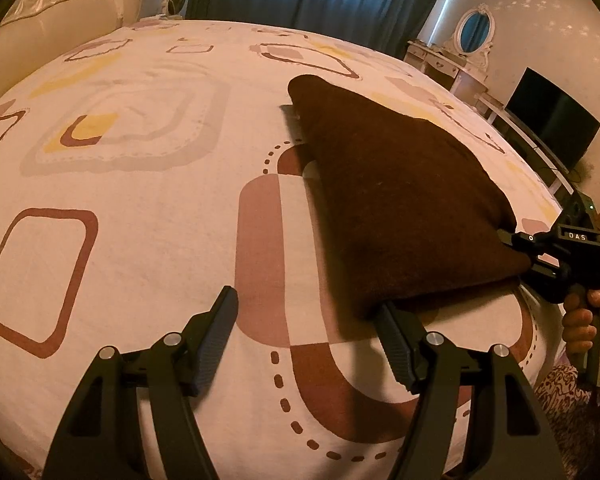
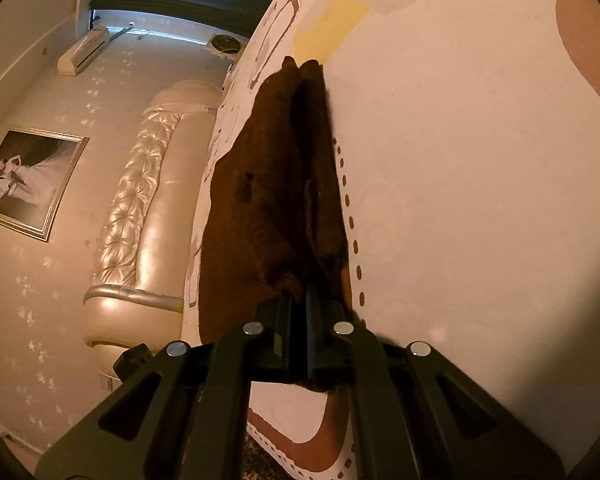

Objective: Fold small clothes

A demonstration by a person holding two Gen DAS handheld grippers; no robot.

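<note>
brown cloth (image 1: 400, 208) apparently in right hand-held gripper (image 2: 298, 300)

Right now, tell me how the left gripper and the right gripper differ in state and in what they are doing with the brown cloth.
The left gripper is open and grips nothing; the right gripper is shut on the brown cloth. One finger of the left gripper lies at the cloth's near corner, while the right gripper pinches another corner and holds it lifted off the bed sheet. Both are black two-finger tools.
</note>
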